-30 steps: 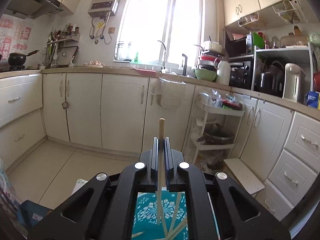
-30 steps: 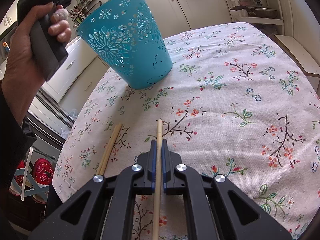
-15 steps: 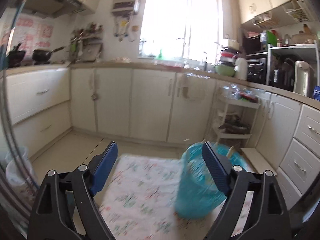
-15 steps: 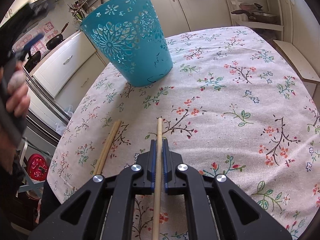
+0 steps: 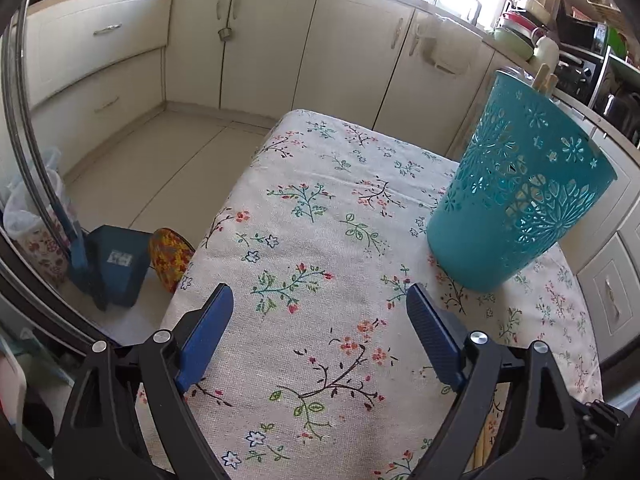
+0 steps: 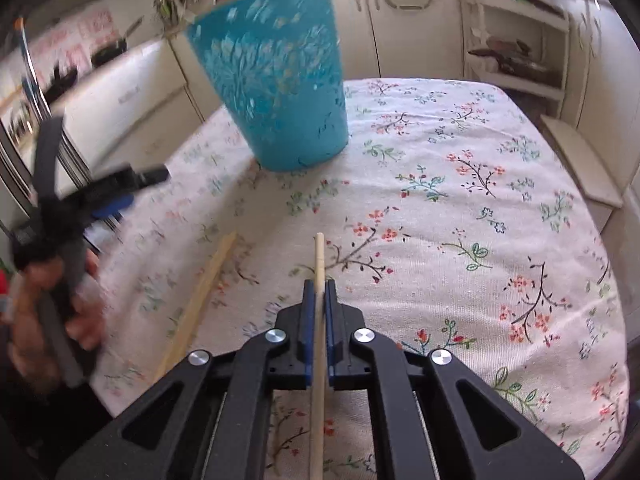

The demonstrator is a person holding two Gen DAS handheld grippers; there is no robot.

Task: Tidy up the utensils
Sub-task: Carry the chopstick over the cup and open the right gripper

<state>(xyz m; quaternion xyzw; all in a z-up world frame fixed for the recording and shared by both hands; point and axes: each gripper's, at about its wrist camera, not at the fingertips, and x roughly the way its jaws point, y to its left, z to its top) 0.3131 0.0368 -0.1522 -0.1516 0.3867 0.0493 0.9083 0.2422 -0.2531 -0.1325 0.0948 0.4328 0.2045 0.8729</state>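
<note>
My left gripper point(image 5: 320, 336) hangs spread wide over the floral tablecloth point(image 5: 320, 216), gripping nothing. My right gripper point(image 6: 319, 292) is clenched on a chopstick point(image 6: 319, 320). A second chopstick point(image 6: 200, 300) lies on the cloth left of it. The teal basket point(image 5: 516, 200) stands upright, with stick ends point(image 5: 545, 76) above its rim.

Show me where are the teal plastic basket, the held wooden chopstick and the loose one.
Teal plastic basket point(image 5: 516, 200): left wrist view, side wall.
Held wooden chopstick point(image 6: 319, 256): right wrist view, front end.
Loose wooden chopstick point(image 6: 200, 300): right wrist view, mid-shaft.
</note>
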